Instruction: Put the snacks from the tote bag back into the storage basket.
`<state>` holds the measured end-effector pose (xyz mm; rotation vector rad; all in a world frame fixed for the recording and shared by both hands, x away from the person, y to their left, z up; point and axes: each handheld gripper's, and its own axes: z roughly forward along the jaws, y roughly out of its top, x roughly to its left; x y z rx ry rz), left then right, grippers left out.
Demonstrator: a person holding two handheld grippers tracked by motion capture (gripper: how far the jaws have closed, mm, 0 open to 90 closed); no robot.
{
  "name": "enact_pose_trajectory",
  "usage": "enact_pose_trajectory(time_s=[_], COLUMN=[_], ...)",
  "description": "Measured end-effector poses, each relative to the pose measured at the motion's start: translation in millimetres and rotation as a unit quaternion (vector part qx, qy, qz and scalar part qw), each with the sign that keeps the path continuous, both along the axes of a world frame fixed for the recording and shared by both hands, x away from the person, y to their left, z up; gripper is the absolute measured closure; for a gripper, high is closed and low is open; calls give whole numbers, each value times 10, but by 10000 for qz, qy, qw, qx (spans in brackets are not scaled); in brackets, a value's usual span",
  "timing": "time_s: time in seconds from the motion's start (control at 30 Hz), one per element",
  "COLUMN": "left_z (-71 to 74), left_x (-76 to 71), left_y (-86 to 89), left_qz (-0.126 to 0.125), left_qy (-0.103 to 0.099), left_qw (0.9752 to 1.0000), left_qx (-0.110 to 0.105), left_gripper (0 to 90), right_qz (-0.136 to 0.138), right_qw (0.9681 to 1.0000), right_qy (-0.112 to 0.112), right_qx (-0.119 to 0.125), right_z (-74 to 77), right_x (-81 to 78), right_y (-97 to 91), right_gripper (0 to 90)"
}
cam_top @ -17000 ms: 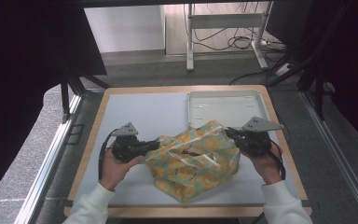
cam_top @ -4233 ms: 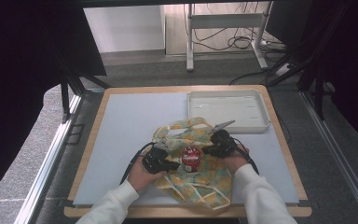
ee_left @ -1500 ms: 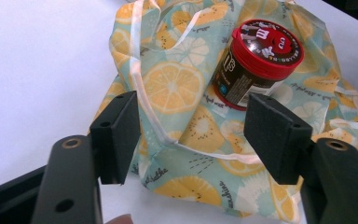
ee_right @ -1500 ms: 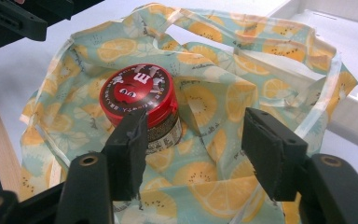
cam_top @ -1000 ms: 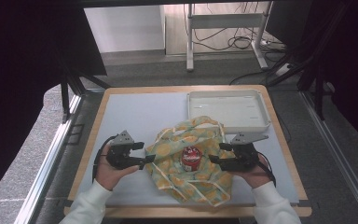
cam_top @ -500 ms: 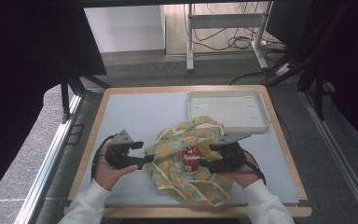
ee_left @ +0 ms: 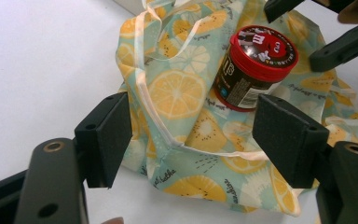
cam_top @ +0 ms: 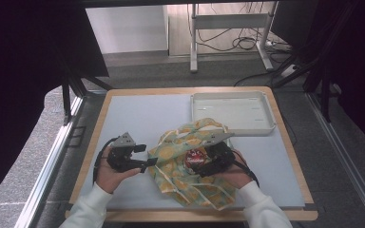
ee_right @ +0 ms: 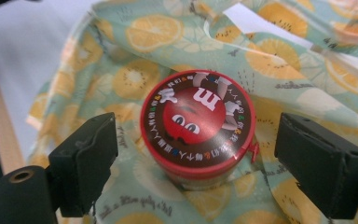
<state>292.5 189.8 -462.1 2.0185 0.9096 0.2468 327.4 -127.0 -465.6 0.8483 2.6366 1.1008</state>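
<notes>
Right gripper [ee_right: 193, 163], jaws just opened wide (nothing pinched), brackets the red-lidded round candy tub [ee_right: 196, 125]; centre both pads on its wall before closing.

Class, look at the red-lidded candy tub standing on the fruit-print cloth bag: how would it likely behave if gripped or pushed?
The tub looks like rigid plastic, so it should probably hold its shape when squeezed. Its round, glossy wall may slip or twist between fingers. It stands on the soft, wrinkled bag, so a push might tip it, and then it could roll.
</notes>
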Motion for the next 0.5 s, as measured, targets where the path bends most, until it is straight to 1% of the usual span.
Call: enact_pose_trajectory(time_s=[0.13,0.27,0.37,0.43,0.47,0.5], left_z=[-3,-12,-11,-8,-6,-6], left_x=[2,3,-1,-7,-7,-6], left_y=[3,9,12,15,18,21], left_qz=[5,19,16,19,22,32], left_qy=[7,11,-10,-30,-35,-44], left_qw=[10000,10000,10000,10000,10000,10000], left_qx=[3,5,-3,-13,-17,-18], left_gripper=[286,285,283,283,283,283], right_qz=[81,76,48,48,14,5], right_qw=[9998,9992,9989,9985,9984,9984], right_qy=[55,77,145,74,31,25], right_qx=[-175,-389,-443,-532,-561,-556], right_z=[-74,-137,-196,-213,-211,-204], right_x=[22,34,60,61,57,57], right_y=[104,183,207,215,214,207], right_gripper=[122,128,158,196,242,247])
